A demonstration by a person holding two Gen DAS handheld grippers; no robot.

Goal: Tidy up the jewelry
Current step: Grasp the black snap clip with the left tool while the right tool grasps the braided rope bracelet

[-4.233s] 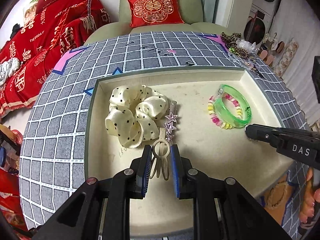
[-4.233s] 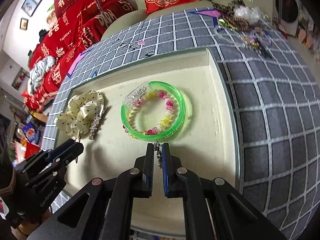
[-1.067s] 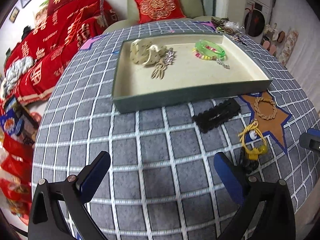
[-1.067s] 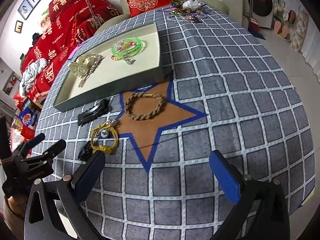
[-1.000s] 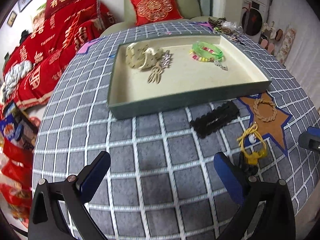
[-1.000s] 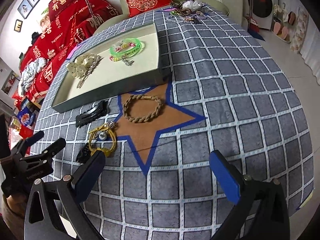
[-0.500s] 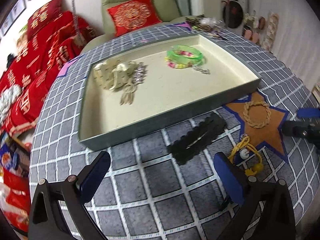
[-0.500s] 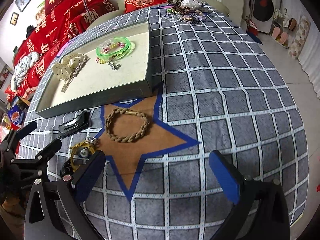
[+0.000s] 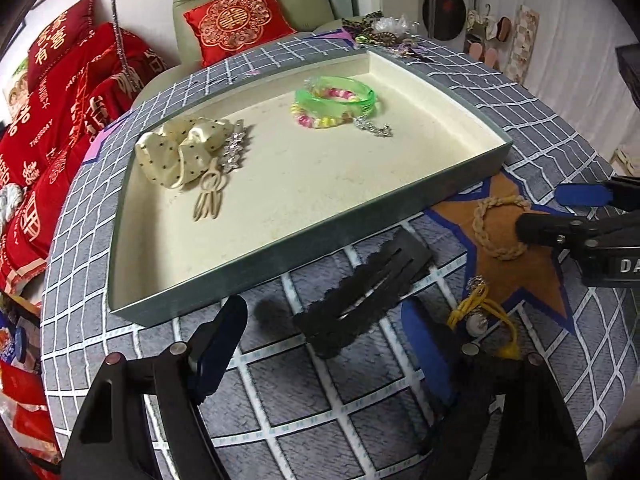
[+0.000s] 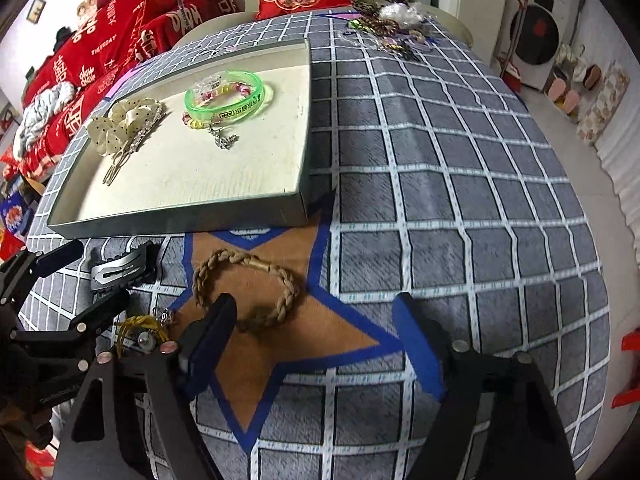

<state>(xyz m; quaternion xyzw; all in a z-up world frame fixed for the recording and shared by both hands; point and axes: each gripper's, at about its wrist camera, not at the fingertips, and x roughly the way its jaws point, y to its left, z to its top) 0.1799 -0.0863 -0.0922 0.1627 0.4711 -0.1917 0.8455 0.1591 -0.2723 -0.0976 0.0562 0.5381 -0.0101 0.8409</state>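
Note:
A grey-green tray (image 9: 360, 216) with a cream floor holds a dotted cream scrunchie (image 9: 180, 152), a silver star clip (image 9: 236, 148), a cream hair claw (image 9: 210, 196), a green bangle (image 9: 336, 96) and a bead bracelet (image 9: 316, 120). My left gripper (image 9: 332, 336) is open, low over a black lace hair clip (image 9: 364, 292) on the cloth in front of the tray. My right gripper (image 10: 312, 332) is open around the near side of a braided tan bracelet (image 10: 248, 288) on the orange star (image 10: 280, 344). A yellow cord charm (image 9: 480, 316) lies by the left gripper's right finger.
The grey checked tablecloth (image 10: 460, 160) covers a round table. A heap of loose jewelry (image 10: 388, 20) lies at the far edge. Red bedding (image 9: 60, 120) and a green sofa with a red cushion (image 9: 236, 28) stand behind. The tray wall (image 10: 180, 224) stands just beyond both grippers.
Both grippers have moved forward and down. The left one has closed in on the black clip and the right one on the braided bracelet. Both stay open.

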